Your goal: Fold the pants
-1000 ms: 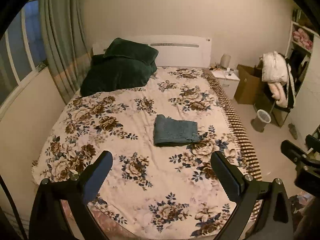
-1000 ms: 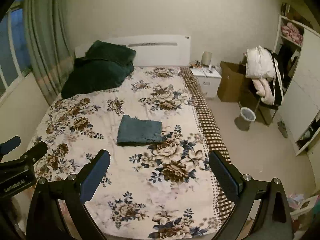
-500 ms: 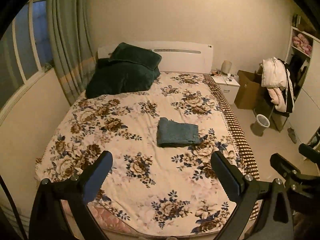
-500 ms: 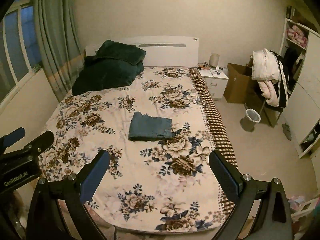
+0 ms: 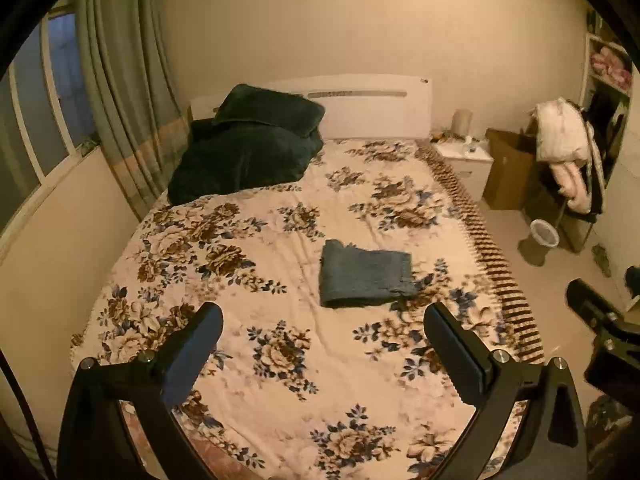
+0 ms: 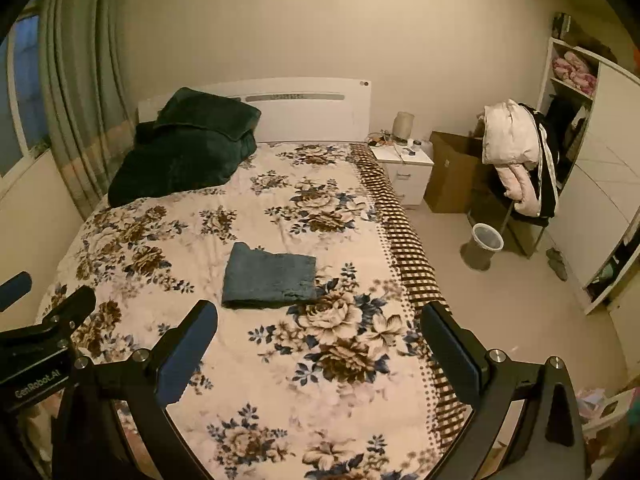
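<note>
Jaws spread wide on both the left gripper (image 5: 322,344) and the right gripper (image 6: 318,340), nothing between them, both held above the foot of the bed (image 5: 280,360). Pants (image 5: 366,274) folded into a compact blue rectangle, flat on the floral bedspread near the middle, well apart from either gripper. Dark green bedding (image 5: 248,152) heaped by the headboard. Only in the right wrist view: wardrobe doors (image 6: 600,200) and more open floor. Only in the left wrist view: more of the window (image 5: 36,120).
</note>
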A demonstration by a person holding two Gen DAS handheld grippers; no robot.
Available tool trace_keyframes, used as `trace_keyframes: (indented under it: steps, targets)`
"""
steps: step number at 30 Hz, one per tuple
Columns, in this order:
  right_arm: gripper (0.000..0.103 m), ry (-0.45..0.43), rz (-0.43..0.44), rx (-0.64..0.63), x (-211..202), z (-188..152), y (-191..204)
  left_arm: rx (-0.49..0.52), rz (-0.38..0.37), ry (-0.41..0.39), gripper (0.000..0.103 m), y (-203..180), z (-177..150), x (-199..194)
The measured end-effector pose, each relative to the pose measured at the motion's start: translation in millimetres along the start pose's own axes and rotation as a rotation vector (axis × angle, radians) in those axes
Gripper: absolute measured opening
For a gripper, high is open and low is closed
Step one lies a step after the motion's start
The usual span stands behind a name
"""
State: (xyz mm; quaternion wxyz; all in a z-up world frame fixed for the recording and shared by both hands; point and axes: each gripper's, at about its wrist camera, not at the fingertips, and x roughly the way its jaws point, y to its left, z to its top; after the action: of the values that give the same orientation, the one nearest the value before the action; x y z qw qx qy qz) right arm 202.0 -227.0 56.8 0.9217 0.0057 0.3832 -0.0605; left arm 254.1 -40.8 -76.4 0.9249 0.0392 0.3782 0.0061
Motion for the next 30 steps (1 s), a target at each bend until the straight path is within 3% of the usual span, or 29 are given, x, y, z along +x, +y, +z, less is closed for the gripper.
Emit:
trace_keyframes:
  steps: [11,30]
  targets:
    - [0.103,0.057,-0.031,0.014,77,5,-9,-0.005,0.029,0.042,0.103,-13,3,45]
    - [0.103,0.05,-0.009,0.008,85,1,8,-0.018,0.033,0.024,0.103,-9,7,48]
